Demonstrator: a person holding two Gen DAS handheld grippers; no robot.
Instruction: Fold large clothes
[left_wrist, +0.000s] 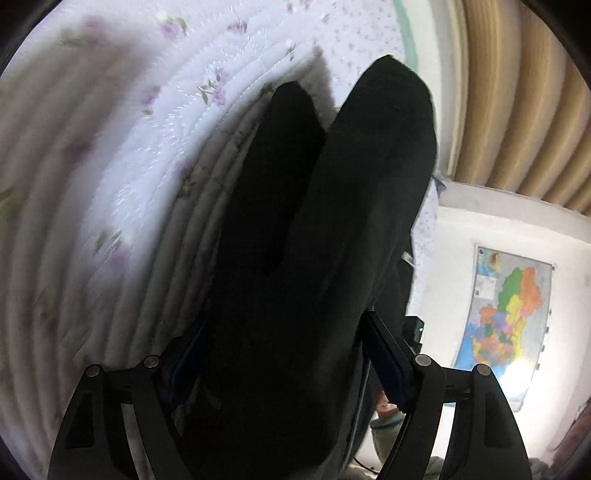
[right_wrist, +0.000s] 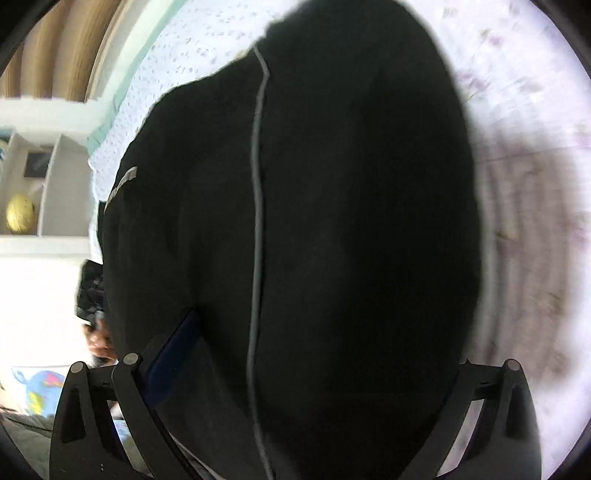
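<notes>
A floral bedsheet (left_wrist: 122, 155) lies beneath, with tan curtains (left_wrist: 524, 110), a coloured wall map (left_wrist: 509, 317) and a golden ball (right_wrist: 20, 218) on a white shelf (right_wrist: 51, 184).

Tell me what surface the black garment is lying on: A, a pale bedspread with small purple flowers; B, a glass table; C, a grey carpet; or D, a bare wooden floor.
A: both wrist views show the black garment spread over a pale bedspread printed with small purple flowers.

Left gripper (left_wrist: 284, 354) tilts downward, jaws spread wide, dark cloth (left_wrist: 332, 221) lying between its fingers (left_wrist: 388, 358). Right gripper (right_wrist: 306, 365) pitches down more steeply, jaws at their widest, cloth between them too.
</notes>
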